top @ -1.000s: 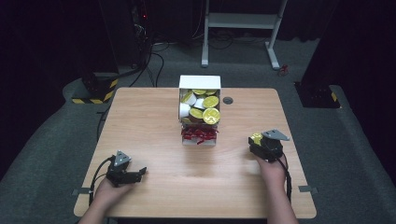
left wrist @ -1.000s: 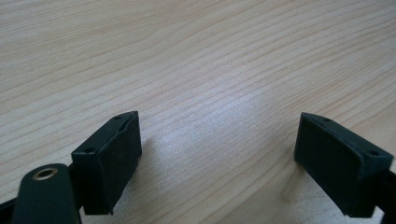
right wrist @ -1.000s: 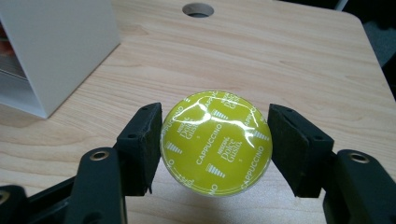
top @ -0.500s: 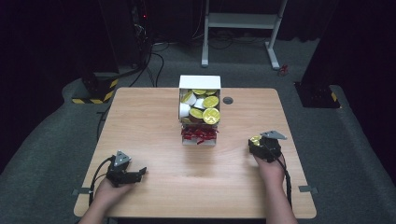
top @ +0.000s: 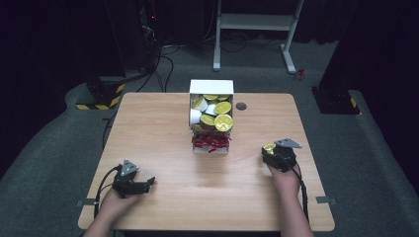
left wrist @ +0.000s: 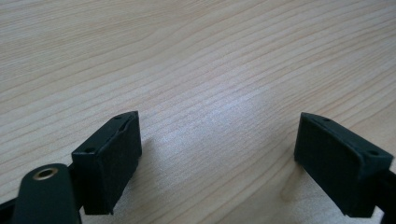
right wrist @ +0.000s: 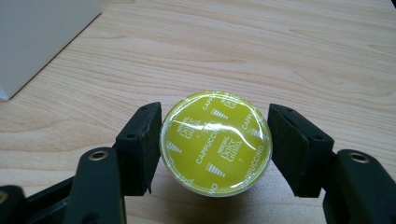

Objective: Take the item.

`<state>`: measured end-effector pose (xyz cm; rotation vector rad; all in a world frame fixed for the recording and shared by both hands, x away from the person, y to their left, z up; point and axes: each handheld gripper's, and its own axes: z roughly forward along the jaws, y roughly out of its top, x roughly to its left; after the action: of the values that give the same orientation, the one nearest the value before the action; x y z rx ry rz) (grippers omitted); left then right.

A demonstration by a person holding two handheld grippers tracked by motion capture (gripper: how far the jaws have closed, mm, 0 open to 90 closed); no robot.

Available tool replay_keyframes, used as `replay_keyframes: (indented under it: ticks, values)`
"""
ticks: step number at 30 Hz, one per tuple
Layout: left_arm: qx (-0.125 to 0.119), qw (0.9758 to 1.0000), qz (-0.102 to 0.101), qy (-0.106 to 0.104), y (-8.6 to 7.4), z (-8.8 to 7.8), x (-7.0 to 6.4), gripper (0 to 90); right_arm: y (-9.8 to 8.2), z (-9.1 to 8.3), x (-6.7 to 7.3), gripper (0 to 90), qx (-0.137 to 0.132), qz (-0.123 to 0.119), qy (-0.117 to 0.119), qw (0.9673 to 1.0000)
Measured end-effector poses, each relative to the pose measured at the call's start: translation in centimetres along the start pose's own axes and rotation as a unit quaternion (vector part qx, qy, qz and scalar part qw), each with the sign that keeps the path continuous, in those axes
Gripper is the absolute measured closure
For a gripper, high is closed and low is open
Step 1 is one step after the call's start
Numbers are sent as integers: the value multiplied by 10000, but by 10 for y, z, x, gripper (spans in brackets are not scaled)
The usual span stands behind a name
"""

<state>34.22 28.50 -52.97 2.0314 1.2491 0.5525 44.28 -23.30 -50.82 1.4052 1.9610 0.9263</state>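
Right claw [right wrist: 215, 154] is clenching a yellow coffee capsule [right wrist: 215, 142], lower right of the table [top: 148, 128]. Left claw [left wrist: 219, 163] is resting released, lower left. Judging next: carrying the capsule clear of the box [top: 211, 88] and setting it down.

High view is set above the person's side, aimed forward and down; the whole table [top: 163, 128] is framed from well back, with dark floor around it and the white box [top: 211, 88] at the far middle.

Left gripper view is carried on the left gripper [top: 129, 180], held low and very near, aimed along its jaws across bare wood [left wrist: 196, 70].

Right gripper view is carried on the right gripper [top: 276, 153], tilted down, very near; the yellow capsule [right wrist: 215, 143] is seen close between its jaws, the box corner [right wrist: 42, 37] at upper left.

Shared: tabletop by all three; capsule [top: 269, 147] and box by the high and right gripper views.
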Motion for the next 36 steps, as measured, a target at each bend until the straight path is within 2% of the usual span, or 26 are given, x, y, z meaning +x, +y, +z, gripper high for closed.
replay_keyframes:
  ticks: [14,26,36]
  values:
    - [-16,10000,15,14,0,0,0,155,-2,1,1,380,-78,42,-7,10000]
    - [-15,10000,18,10,0,0,0,156,-2,-1,0,374,-39,59,50,10000]
    - [-8,10000,53,-11,0,0,1,156,2,-10,-2,326,-233,189,168,9994]
